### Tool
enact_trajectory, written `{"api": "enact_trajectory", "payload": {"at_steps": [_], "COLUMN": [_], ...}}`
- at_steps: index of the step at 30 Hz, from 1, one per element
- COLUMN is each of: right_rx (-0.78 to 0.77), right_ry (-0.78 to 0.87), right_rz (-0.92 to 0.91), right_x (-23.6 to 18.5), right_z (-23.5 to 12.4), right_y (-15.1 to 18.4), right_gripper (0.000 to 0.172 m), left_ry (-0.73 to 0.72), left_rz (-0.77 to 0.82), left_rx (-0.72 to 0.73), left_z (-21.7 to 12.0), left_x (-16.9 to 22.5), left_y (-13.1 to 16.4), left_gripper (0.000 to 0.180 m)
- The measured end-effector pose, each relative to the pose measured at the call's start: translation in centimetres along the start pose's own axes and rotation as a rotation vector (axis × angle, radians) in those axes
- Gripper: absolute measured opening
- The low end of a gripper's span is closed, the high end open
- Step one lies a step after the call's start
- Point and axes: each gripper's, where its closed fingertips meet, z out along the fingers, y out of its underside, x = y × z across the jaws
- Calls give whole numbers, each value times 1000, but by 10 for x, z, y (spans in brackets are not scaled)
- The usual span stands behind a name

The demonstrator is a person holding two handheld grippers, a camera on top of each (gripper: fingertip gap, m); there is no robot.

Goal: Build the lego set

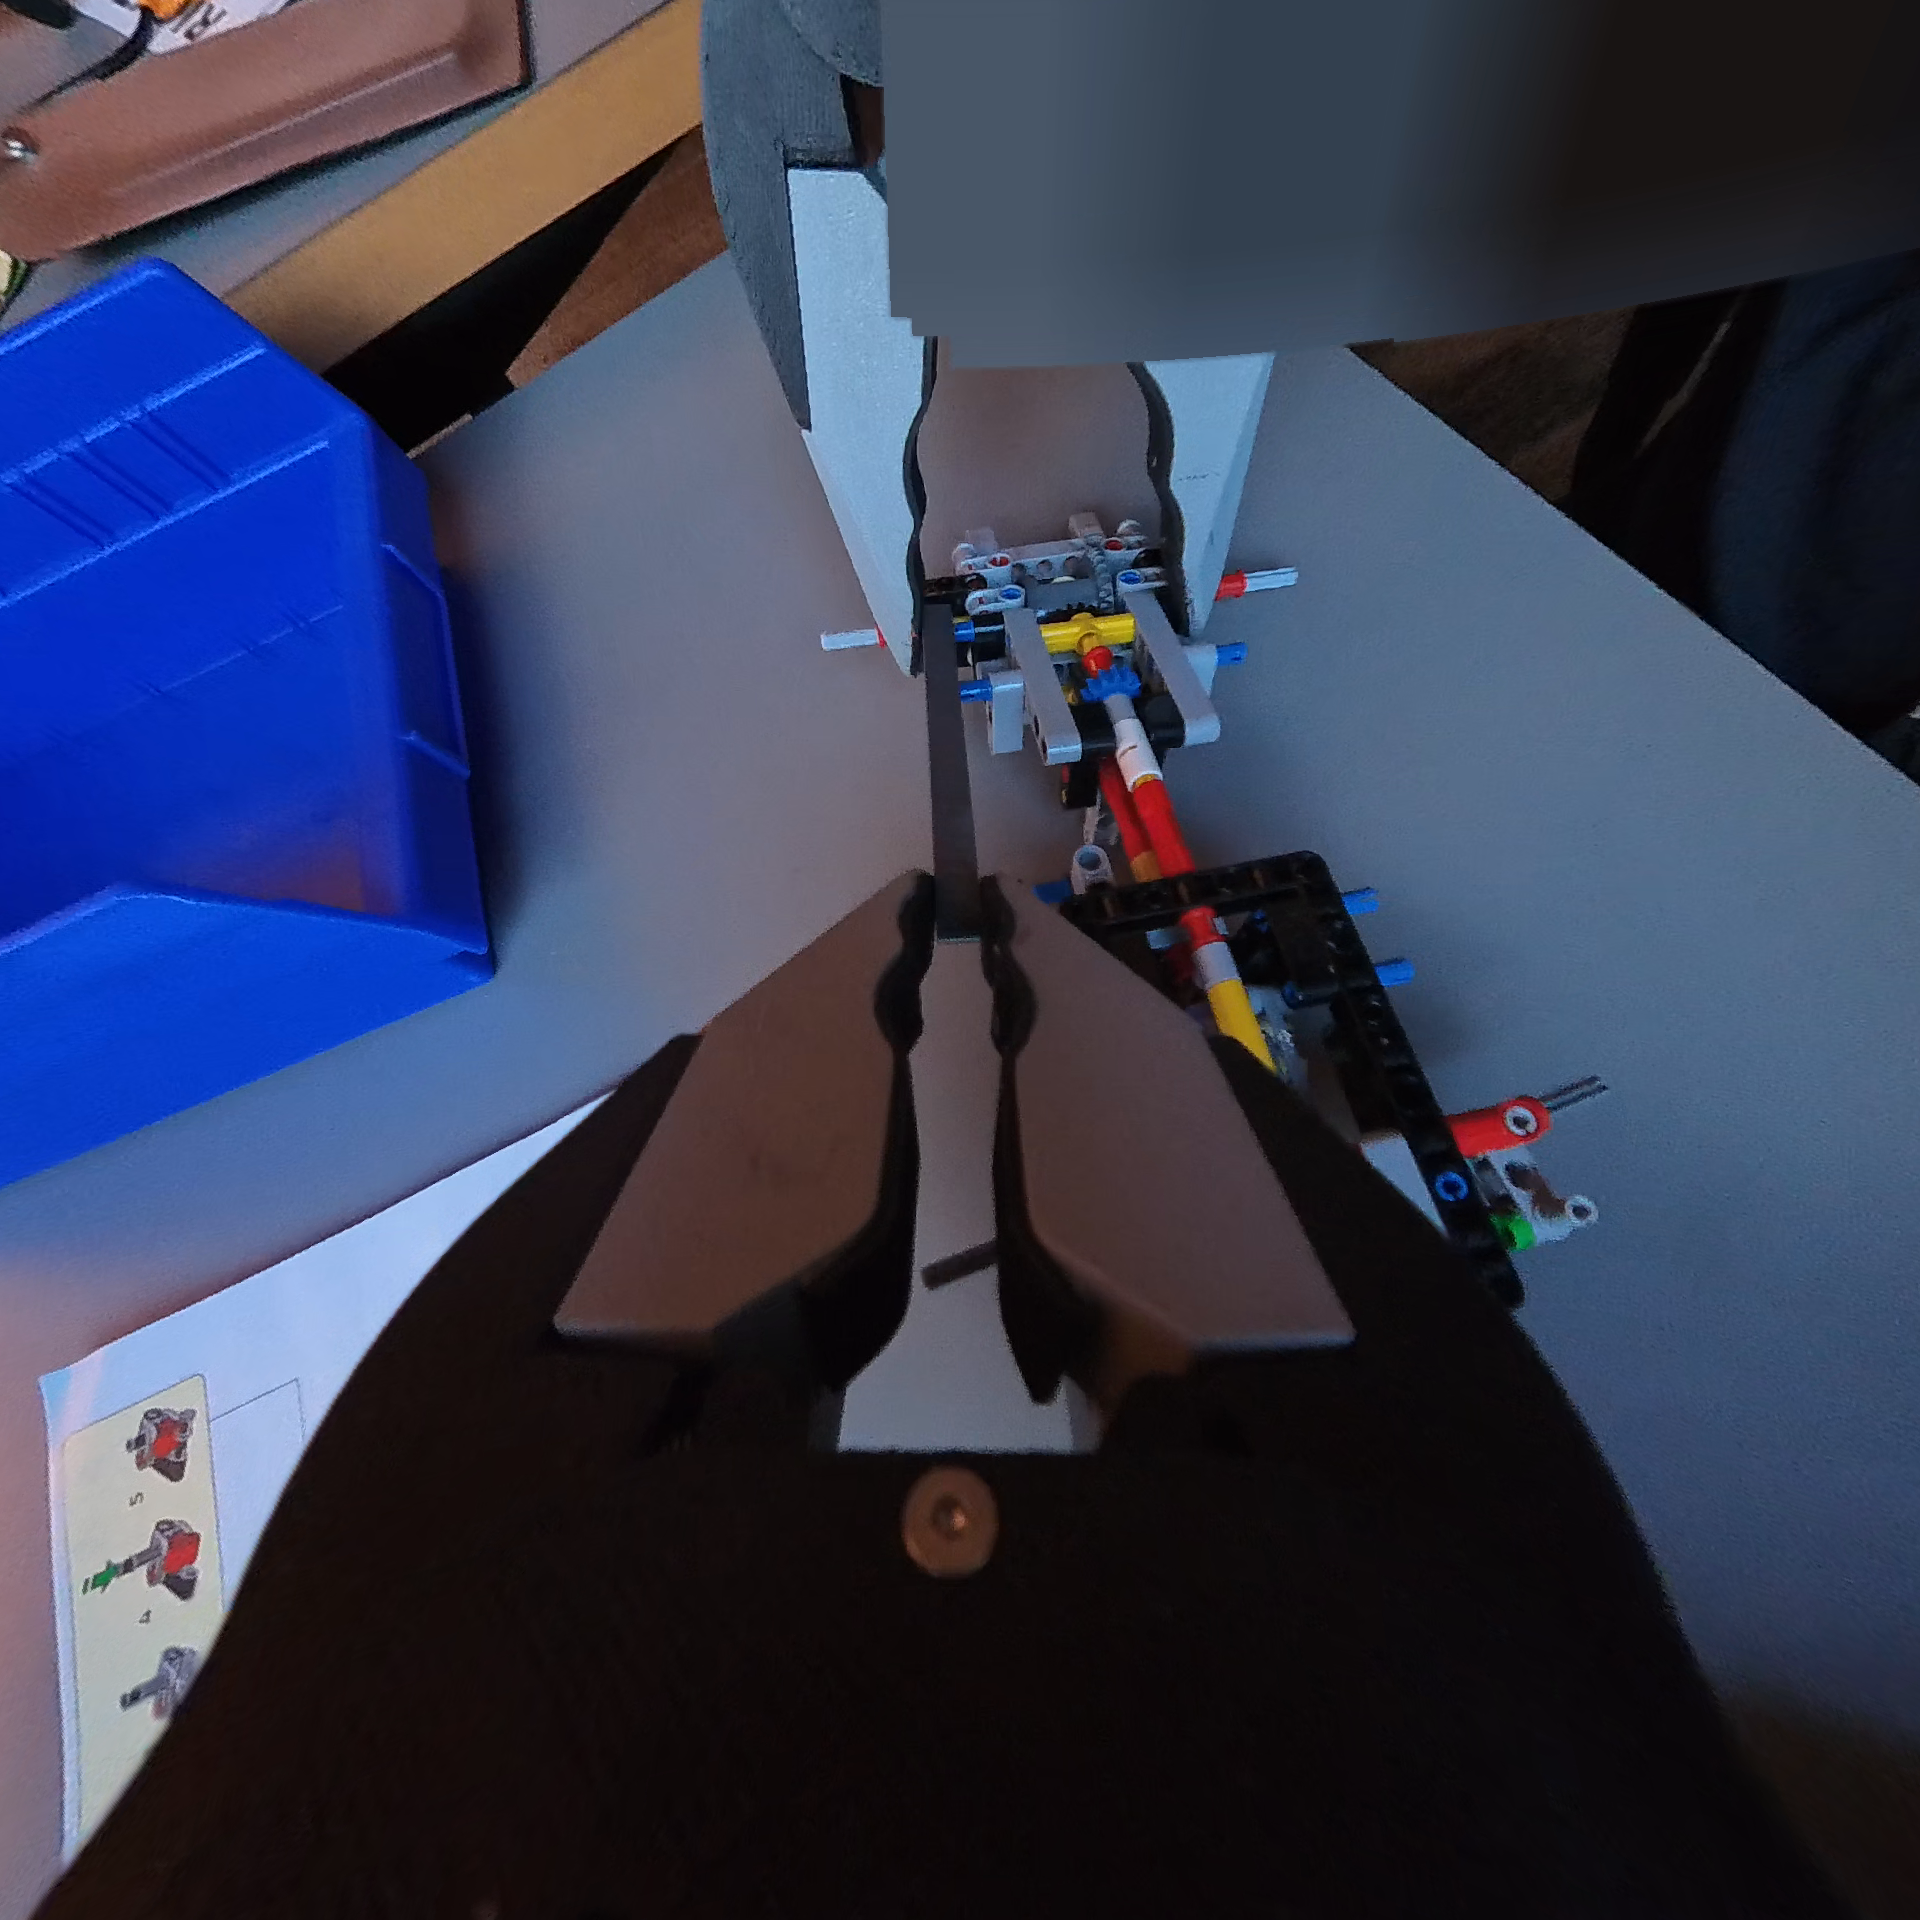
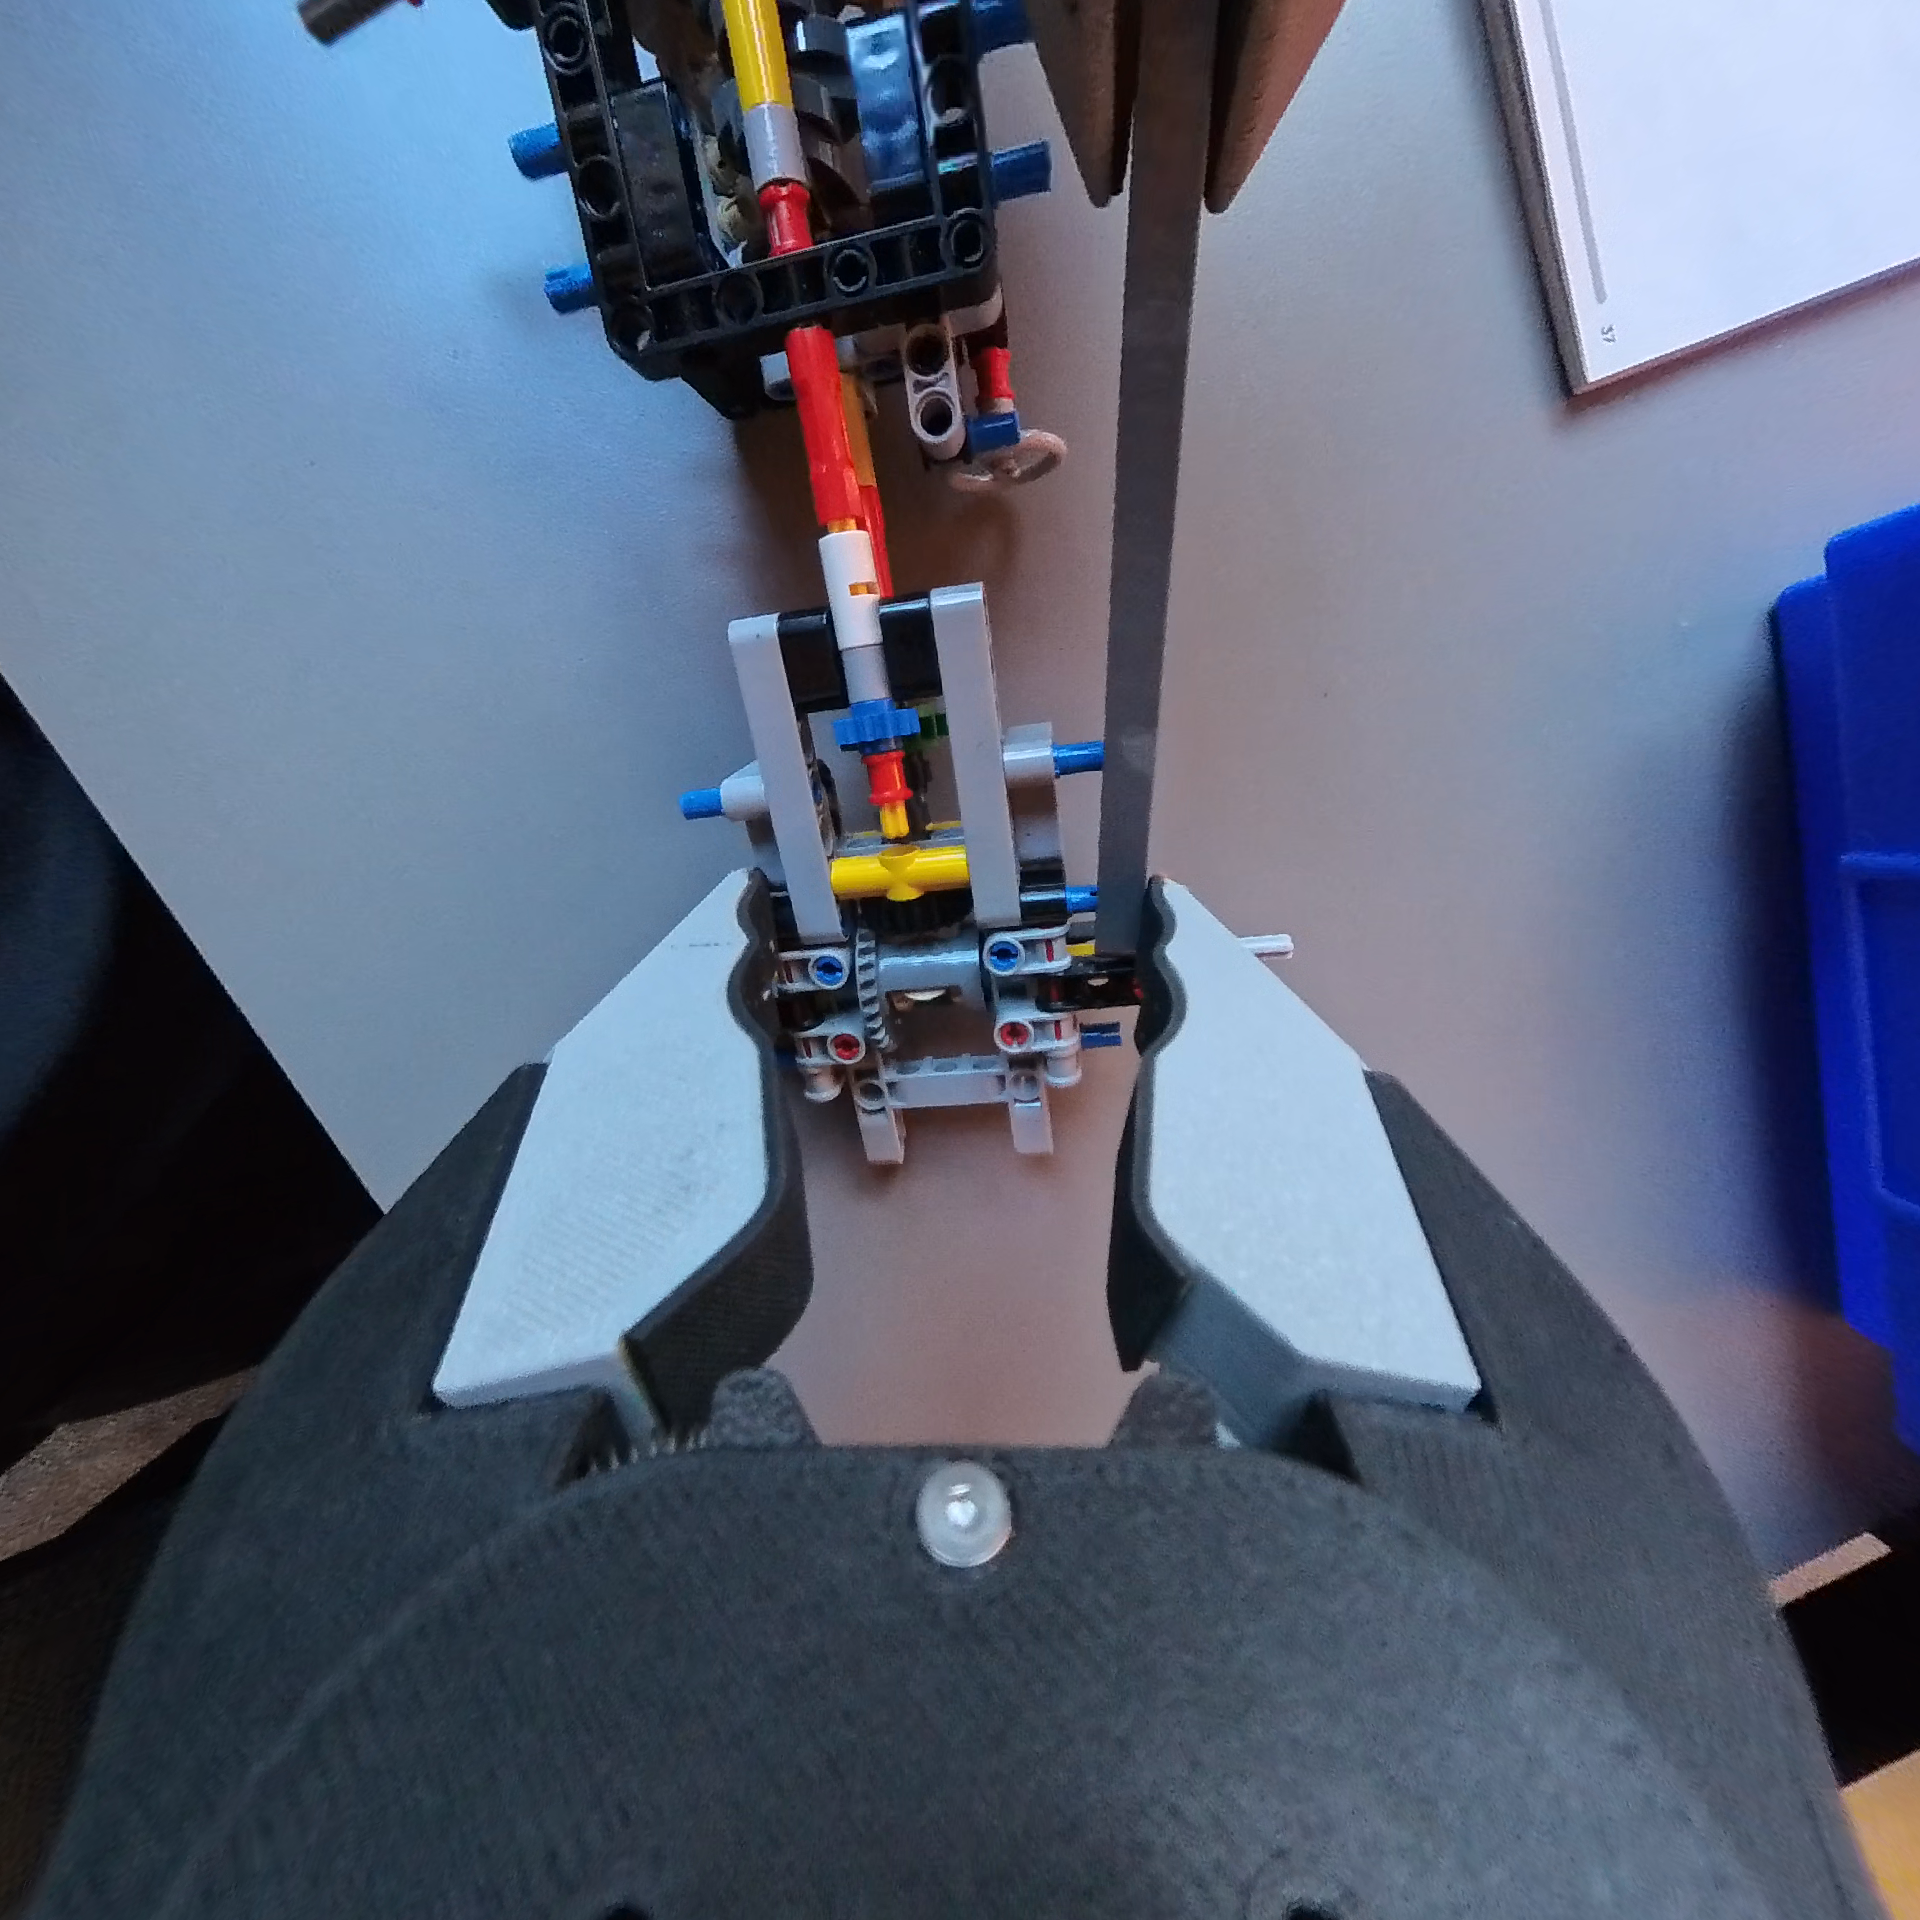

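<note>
A blue plastic bin [image 1: 208, 707] stood at the frame's left on the grey table [image 1: 1507, 831]. An instruction sheet [image 1: 135, 1558] lay lower left; a brown tray [image 1: 239, 114] sat upper left.

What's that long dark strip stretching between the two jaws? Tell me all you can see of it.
The long dark grey strip is a thin, flat, straight bar, matte like plastic, with no holes showing. It runs above the grey table beside the brick model. The left gripper clamps one end; the other end sits inside the right gripper, against its finger and a black beam of the model.
</note>
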Motion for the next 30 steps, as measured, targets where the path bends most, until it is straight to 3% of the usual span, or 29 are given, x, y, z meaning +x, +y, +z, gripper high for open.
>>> {"api": "enact_trajectory", "payload": {"at_steps": [15, 22, 26, 30], "right_rx": [10, 85, 153, 297], "right_ry": [-16, -43, -105, -241], "right_rz": [0, -61, -103, 34], "right_x": [5, 6, 7, 22], "right_z": [-4, -4, -7, -10], "right_y": [-7, -38, -59, -81], "right_gripper": [70, 81, 66, 41], "left_ry": [3, 26, 32, 33], "left_rz": [-84, -152, -159, -153], "left_rx": [-5, 54, 66, 68], "left_z": [-2, -6, -5, -6], "left_x": [-3, -5, -5, -4], "left_y": [10, 13, 14, 14], "left_gripper": [7, 7, 7, 7]}}
